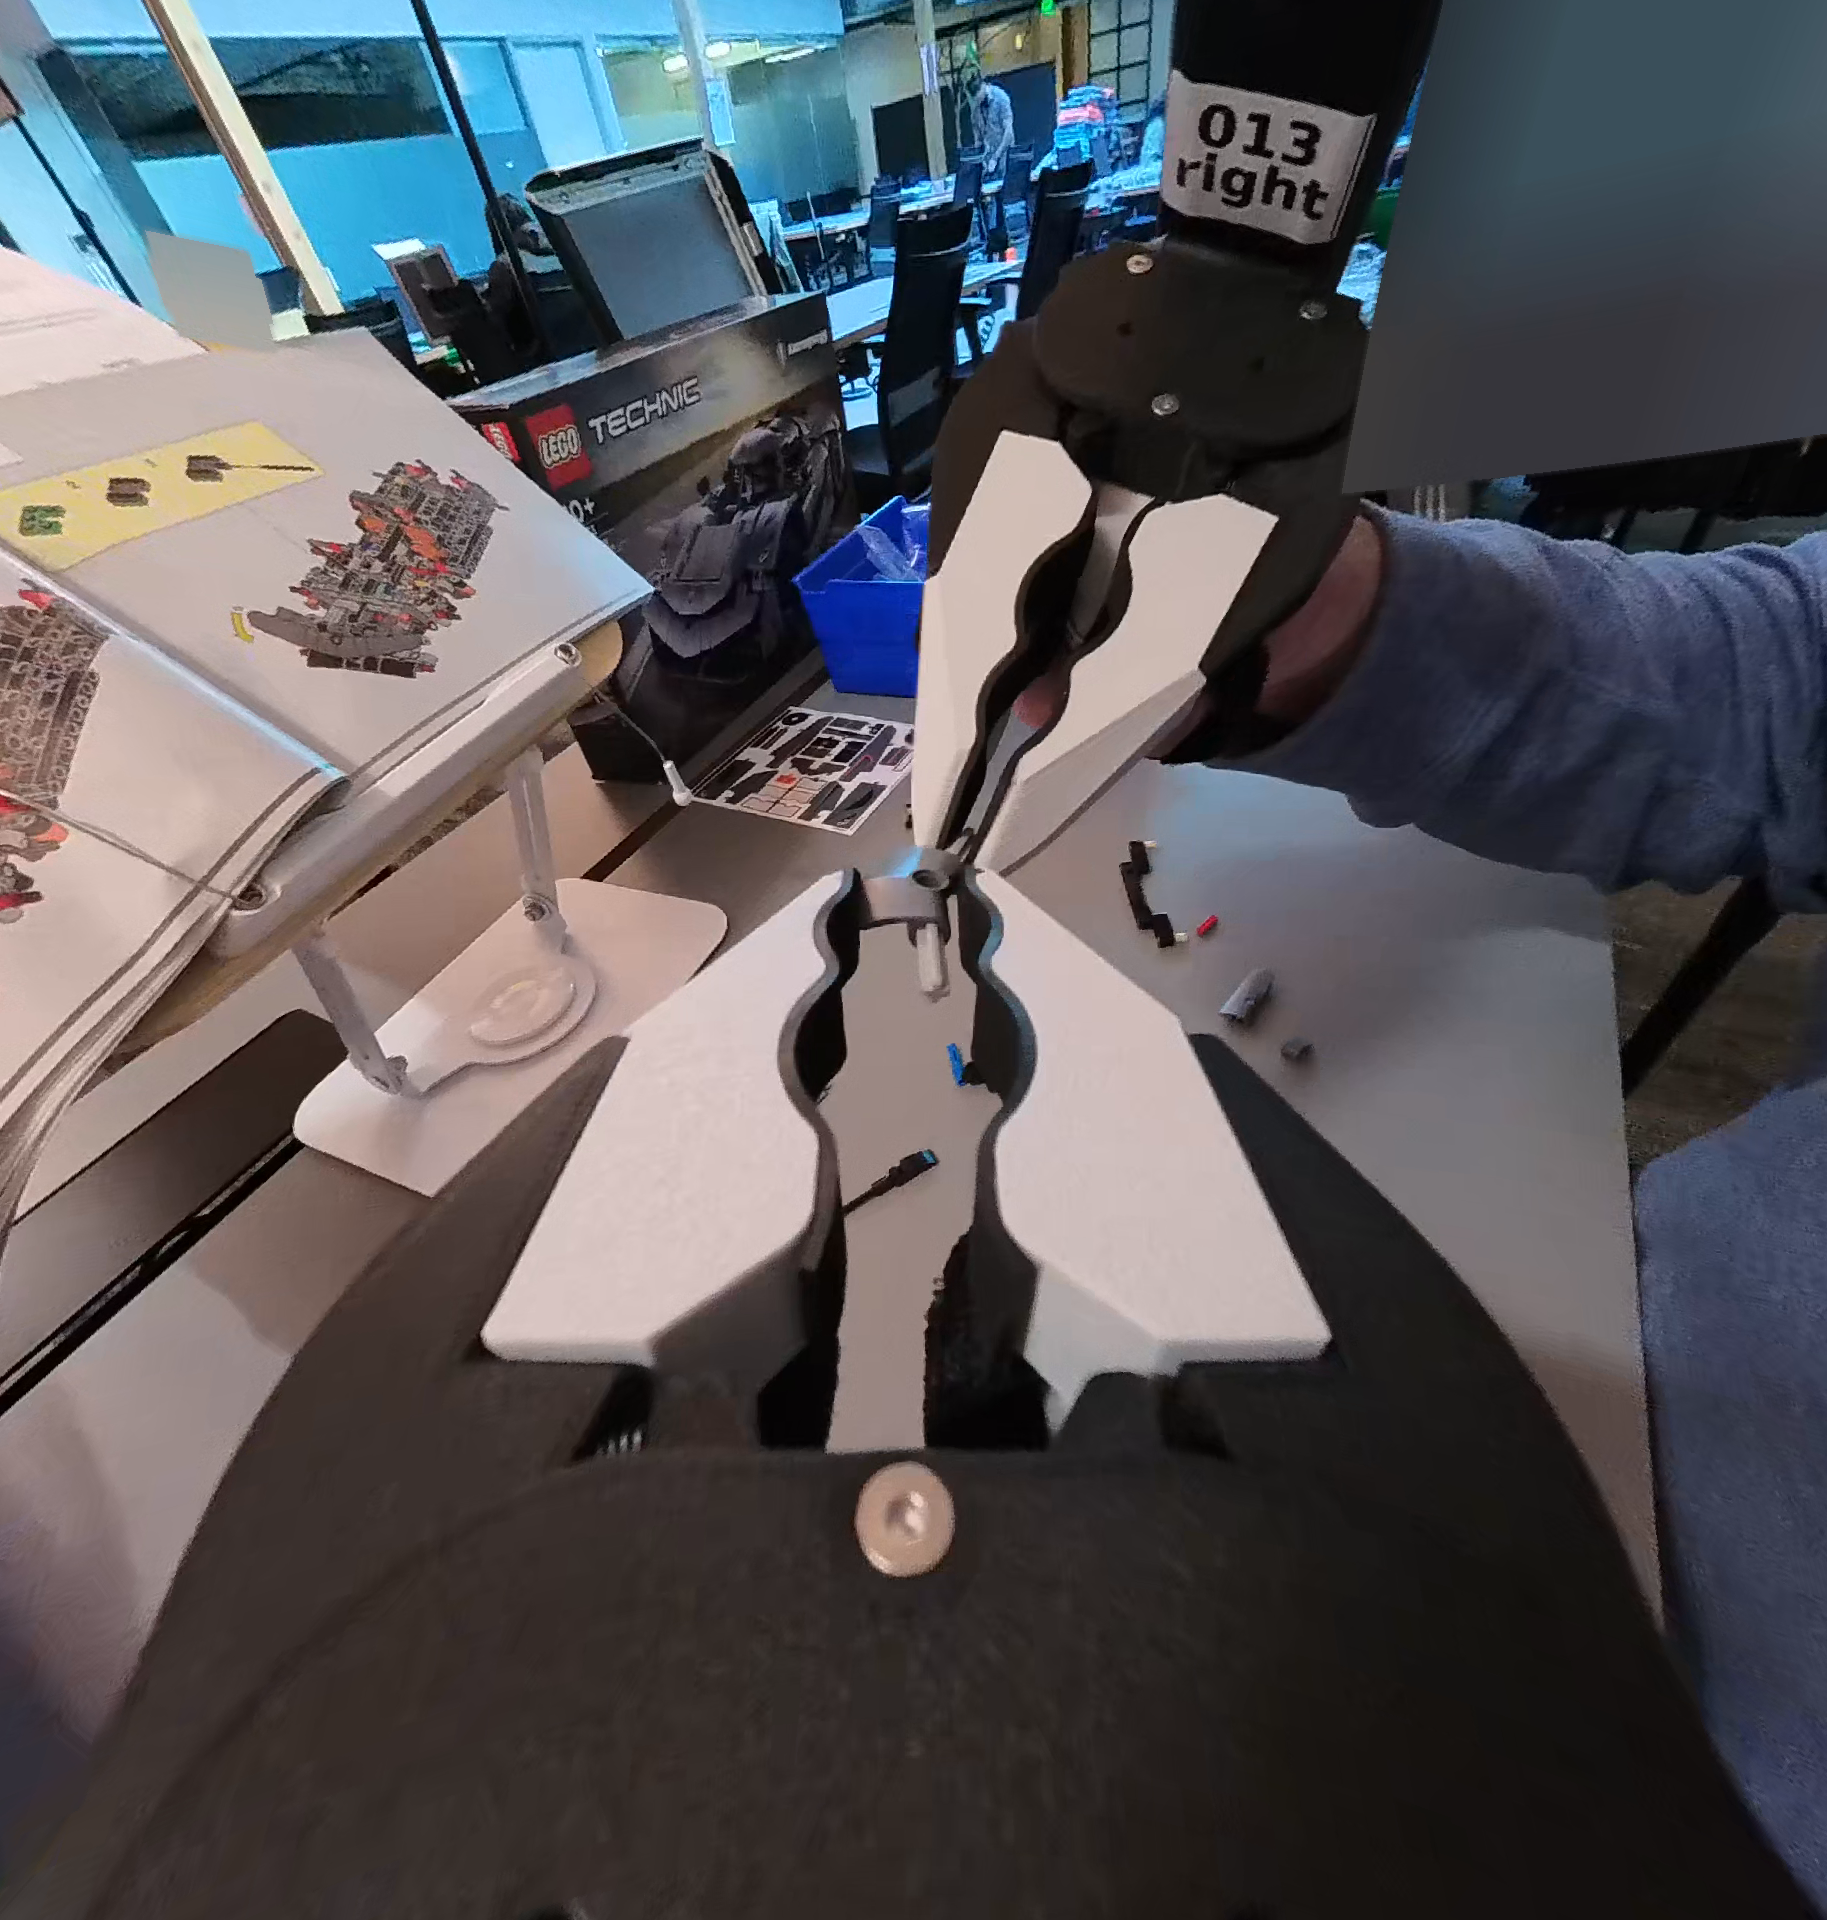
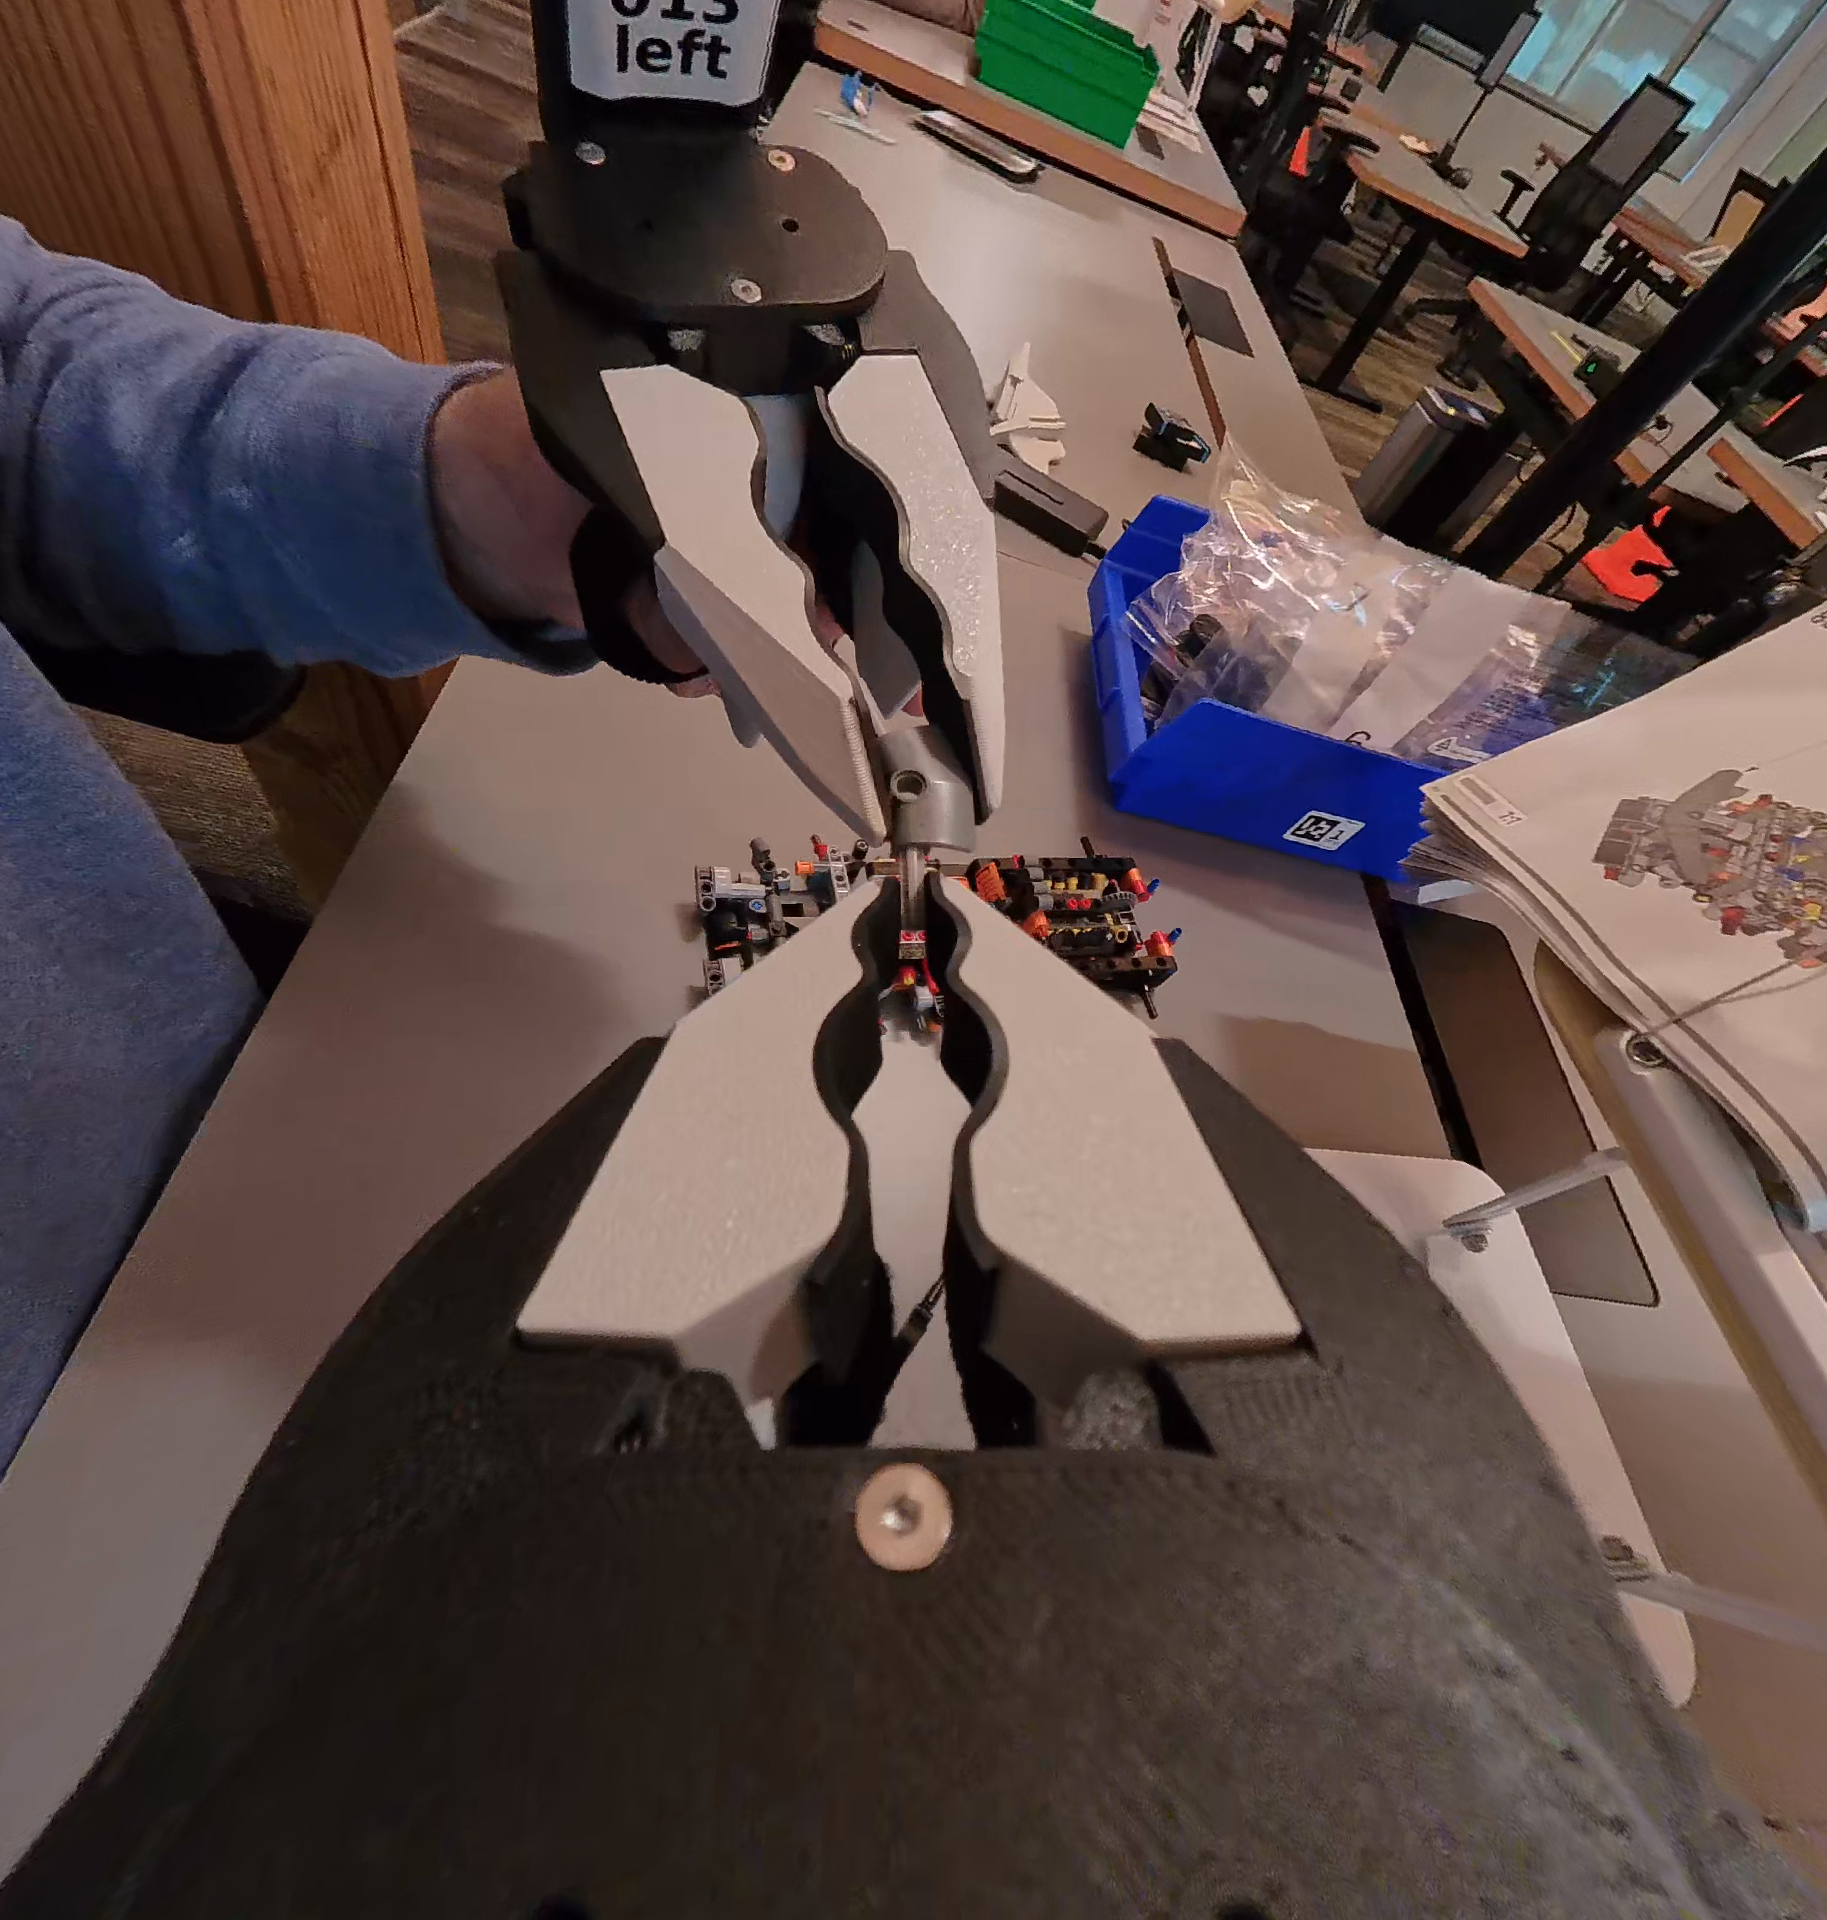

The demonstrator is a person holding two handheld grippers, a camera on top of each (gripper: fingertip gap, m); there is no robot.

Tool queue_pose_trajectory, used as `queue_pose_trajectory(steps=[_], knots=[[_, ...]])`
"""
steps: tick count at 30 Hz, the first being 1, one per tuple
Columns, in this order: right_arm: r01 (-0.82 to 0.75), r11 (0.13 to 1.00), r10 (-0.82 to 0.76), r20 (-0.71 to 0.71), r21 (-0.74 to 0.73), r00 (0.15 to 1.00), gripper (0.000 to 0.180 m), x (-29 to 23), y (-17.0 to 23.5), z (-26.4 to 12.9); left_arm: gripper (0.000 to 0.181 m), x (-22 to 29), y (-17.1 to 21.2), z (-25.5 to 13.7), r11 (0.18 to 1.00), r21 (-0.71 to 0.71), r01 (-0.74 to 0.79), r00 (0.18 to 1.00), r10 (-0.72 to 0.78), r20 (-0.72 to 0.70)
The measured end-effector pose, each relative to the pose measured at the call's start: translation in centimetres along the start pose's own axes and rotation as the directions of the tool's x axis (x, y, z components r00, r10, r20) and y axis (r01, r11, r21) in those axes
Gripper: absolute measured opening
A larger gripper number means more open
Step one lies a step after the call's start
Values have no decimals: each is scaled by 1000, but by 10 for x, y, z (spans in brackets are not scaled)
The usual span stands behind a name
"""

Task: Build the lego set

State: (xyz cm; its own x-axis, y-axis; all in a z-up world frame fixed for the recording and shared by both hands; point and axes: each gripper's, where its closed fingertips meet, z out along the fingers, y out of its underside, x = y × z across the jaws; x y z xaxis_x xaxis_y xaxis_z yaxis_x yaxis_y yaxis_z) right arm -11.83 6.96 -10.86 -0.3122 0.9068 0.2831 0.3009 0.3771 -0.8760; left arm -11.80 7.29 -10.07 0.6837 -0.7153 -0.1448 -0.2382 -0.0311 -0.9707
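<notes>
My left gripper (image 1: 914, 883) is shut on a grey Lego connector (image 1: 901, 902) and holds it above the table. A pale pin (image 1: 930, 961) sticks out of the connector toward the camera. My right gripper (image 1: 953, 842) comes down from above, its tips touching the connector's top. In the right wrist view my right gripper (image 2: 914, 883) is shut on a thin axle (image 2: 913, 878) that runs into the connector (image 2: 930, 790), which the left gripper (image 2: 927, 821) holds. The partly built Lego model (image 2: 1080, 909) lies on the table behind both grippers.
An open instruction booklet (image 1: 265, 582) rests on a white stand (image 1: 514, 997) at the left. A Lego box (image 1: 680, 436), a blue bin (image 2: 1252, 769) of bagged parts and a sticker sheet (image 1: 815, 769) are behind. Loose small pieces (image 1: 1148, 894) lie on the grey table (image 1: 1408, 987). The tips of both grippers are at nearly the same place.
</notes>
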Motion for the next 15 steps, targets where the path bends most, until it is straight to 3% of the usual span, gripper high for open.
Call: queue_pose_trajectory(steps=[1, 8, 15], knots=[[-6, 1000, 6, 3, -3, 1000, 1, 0, 1, 1, 16, 0, 1, 0, 1000, -4, 1, 1000, -1, 3], [-38, 999, 38, -29, 14, 999, 18, 7, 0, 5, 15, -11, 5, -10, 999, 25, 30, 997, -31, 64], [-76, 997, 77, -79, 12, 994, 20, 7, 10, -9, 15, -19, 18, -27, 997, 38, 60, 991, -64, 121]])
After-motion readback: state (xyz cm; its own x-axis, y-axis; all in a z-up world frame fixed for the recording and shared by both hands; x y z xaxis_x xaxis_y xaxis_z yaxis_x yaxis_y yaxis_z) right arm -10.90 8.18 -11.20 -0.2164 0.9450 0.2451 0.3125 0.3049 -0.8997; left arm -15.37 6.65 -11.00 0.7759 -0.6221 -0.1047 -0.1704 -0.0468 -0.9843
